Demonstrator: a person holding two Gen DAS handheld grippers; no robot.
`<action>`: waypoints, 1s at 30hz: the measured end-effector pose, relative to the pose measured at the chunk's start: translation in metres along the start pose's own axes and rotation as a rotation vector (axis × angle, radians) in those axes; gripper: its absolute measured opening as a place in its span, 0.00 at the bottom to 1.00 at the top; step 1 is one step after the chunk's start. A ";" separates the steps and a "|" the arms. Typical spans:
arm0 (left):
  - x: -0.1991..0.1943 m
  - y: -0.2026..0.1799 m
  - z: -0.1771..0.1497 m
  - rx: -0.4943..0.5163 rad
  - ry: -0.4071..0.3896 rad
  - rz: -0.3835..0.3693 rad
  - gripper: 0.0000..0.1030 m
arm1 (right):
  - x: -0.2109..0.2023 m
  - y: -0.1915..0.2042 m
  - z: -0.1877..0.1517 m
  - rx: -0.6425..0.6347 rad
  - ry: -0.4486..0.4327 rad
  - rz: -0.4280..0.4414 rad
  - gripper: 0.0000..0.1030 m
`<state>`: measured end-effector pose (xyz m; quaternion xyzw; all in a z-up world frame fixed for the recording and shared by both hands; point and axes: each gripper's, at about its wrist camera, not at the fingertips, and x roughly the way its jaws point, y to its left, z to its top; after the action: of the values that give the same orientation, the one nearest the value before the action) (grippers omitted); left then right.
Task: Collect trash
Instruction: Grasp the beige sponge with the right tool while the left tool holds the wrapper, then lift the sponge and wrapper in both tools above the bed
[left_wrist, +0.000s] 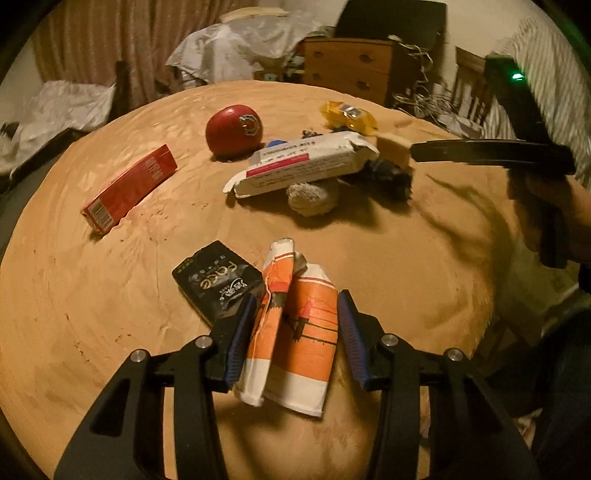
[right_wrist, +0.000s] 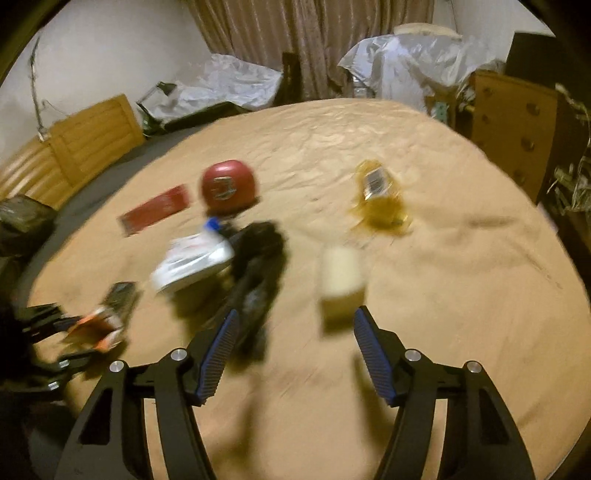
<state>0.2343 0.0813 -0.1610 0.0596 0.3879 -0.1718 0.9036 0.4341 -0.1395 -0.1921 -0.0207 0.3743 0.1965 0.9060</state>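
Left hand-held gripper (left_wrist: 295, 332) pinches crushed orange-and-white paper cup (left_wrist: 295, 332), lifted near for disposal; right hand-held gripper (right_wrist: 293, 354) spread, empty, aimed toward far pale block (right_wrist: 341, 280).

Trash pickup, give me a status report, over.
Left gripper shut on crushed paper cup. Right gripper open, empty. Black packet touches left finger.

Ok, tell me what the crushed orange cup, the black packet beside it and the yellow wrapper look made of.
Orange cup: matte printed paper, creased flat with torn white edges. Black packet: probably glossy plastic film, given its soft sheen. Yellow wrapper: translucent crinkled plastic or cellophane, apparently; light passes through it.
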 end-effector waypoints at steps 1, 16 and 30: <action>0.001 0.001 0.002 -0.013 -0.004 0.000 0.42 | 0.007 -0.002 0.004 -0.003 0.009 -0.009 0.65; -0.011 0.005 0.010 -0.170 -0.074 0.002 0.42 | 0.029 -0.007 0.004 -0.012 0.017 -0.104 0.31; -0.059 -0.007 0.027 -0.236 -0.221 0.027 0.42 | -0.084 0.073 -0.023 -0.056 -0.187 -0.030 0.31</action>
<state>0.2128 0.0834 -0.0996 -0.0609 0.3026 -0.1183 0.9438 0.3377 -0.1048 -0.1435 -0.0332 0.2821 0.1945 0.9389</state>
